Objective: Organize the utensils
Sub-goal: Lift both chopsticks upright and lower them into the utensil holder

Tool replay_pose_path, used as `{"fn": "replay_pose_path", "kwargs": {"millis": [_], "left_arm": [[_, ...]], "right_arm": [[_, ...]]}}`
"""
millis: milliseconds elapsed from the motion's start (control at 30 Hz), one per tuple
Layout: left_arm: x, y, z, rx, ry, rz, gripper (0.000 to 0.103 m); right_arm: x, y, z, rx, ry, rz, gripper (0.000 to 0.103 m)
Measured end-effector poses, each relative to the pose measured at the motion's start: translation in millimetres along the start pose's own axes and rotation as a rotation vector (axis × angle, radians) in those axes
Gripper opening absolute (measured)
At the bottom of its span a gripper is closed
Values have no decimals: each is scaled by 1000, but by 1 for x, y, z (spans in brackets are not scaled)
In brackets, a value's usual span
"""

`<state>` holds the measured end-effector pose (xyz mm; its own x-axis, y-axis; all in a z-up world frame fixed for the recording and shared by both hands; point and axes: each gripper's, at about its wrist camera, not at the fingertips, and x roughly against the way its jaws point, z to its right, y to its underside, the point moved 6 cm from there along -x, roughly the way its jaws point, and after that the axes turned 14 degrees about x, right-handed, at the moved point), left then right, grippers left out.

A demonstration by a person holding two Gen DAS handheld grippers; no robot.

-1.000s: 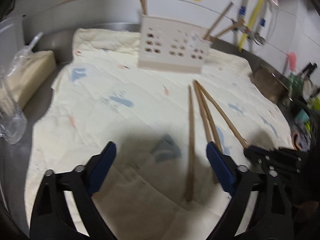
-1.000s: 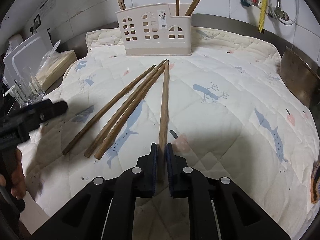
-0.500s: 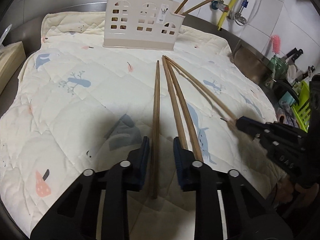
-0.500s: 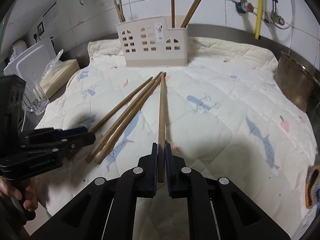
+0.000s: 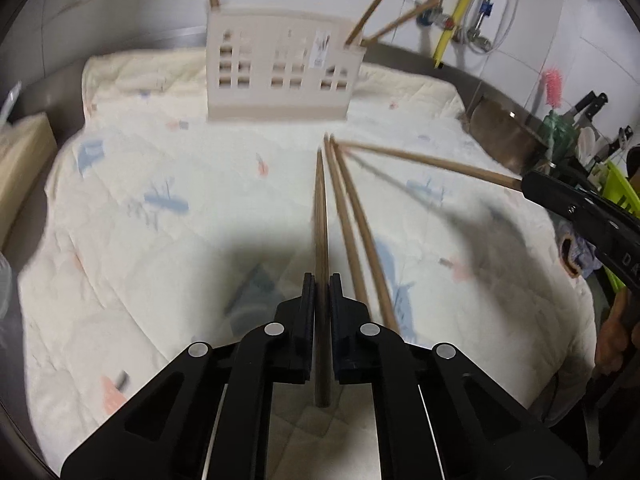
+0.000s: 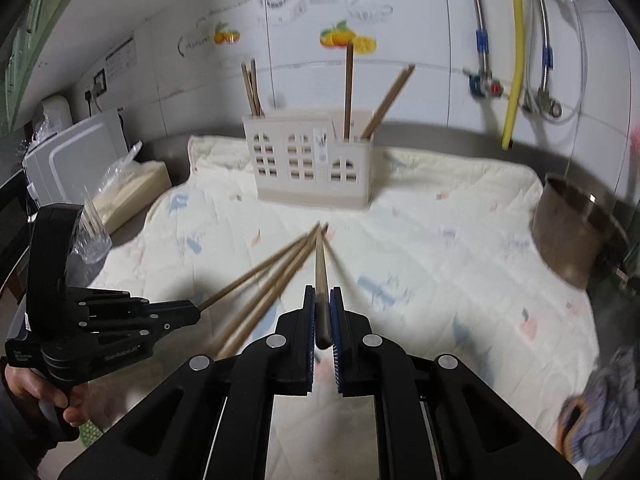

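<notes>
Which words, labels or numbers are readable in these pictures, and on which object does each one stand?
"Gen Robot.AI": side of the left gripper, faint.
"DA": side of the right gripper, the rest cut off.
Unreadable: the sticker on the utensil holder is too small, the wall notice is blurred.

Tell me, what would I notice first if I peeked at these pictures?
Probably the two black grippers: the left gripper and the right gripper each pinch one long wooden chopstick. Two more chopsticks lie on the whale-print cloth, and at its far end a house-shaped holder already has some standing in it.
</notes>
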<state>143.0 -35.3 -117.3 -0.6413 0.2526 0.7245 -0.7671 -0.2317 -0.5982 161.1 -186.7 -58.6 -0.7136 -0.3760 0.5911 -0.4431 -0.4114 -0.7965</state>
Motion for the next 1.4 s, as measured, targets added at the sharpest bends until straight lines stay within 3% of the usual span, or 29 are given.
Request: {"fn": "replay_pose_path", "kwargs": {"millis": [333, 900, 1200, 1400], "left_arm": [[47, -74, 18, -50, 60, 126, 6], [60, -176, 45, -118, 83, 165, 5], [112, -256, 59, -139, 85, 315, 5], [117, -304, 53, -101, 64, 377, 5]], "right_arm": [[17, -59, 27, 35, -20, 92, 7], [13, -186, 55, 146, -93, 138, 7], [8, -235, 68, 169, -74, 183, 7], [5, -261, 83, 149, -63, 214, 7]]}}
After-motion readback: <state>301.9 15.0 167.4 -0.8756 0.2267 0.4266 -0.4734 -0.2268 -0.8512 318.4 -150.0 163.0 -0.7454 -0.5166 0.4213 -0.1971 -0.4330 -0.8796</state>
